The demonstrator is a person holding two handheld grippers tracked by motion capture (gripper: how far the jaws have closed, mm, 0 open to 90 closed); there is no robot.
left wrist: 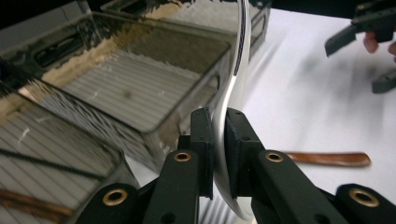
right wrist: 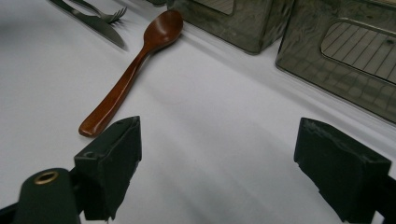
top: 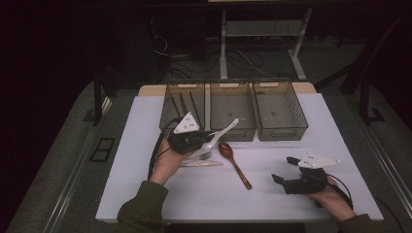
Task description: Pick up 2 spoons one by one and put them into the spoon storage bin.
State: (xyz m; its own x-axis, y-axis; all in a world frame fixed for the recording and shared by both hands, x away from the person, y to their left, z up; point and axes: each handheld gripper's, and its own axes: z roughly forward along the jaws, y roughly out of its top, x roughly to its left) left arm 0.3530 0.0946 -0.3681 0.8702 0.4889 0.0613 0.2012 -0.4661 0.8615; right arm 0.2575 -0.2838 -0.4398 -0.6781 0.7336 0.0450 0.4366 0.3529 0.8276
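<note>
1. A white spoon (top: 219,136) was clamped in the left gripper (top: 198,139), lifted off the white mat (top: 145,194), handle pointed toward 1 o'clock at the middle bin (top: 232,112) of three smoky bins.
2. Risk judged: the grip sat on a thin curved section (left wrist: 219,154), edge-on between the pads, so the spoon could pivot or slip if swung fast.
3. Risk judged: the long handle (left wrist: 242,42) was close to the bin's front wall (left wrist: 187,123); a low approach could knock the rim and twist the spoon out.
4. Left jaws: nearly closed, pads pressed on both faces of the spoon.
5. Right gripper (top: 286,170): jaws spread wide, nothing between them, held over bare mat at about 4 o'clock from the centre.
6. A wooden spoon (right wrist: 133,70) lay flat at mat centre, bowl toward 11 o'clock in the high view; a fork (top: 204,156) and a knife (top: 201,163) lay just left of it, below the left gripper.
7. Dark sticks (top: 187,103) were seen in the left bin (top: 167,109); the right bin (top: 282,112) looked empty.
</note>
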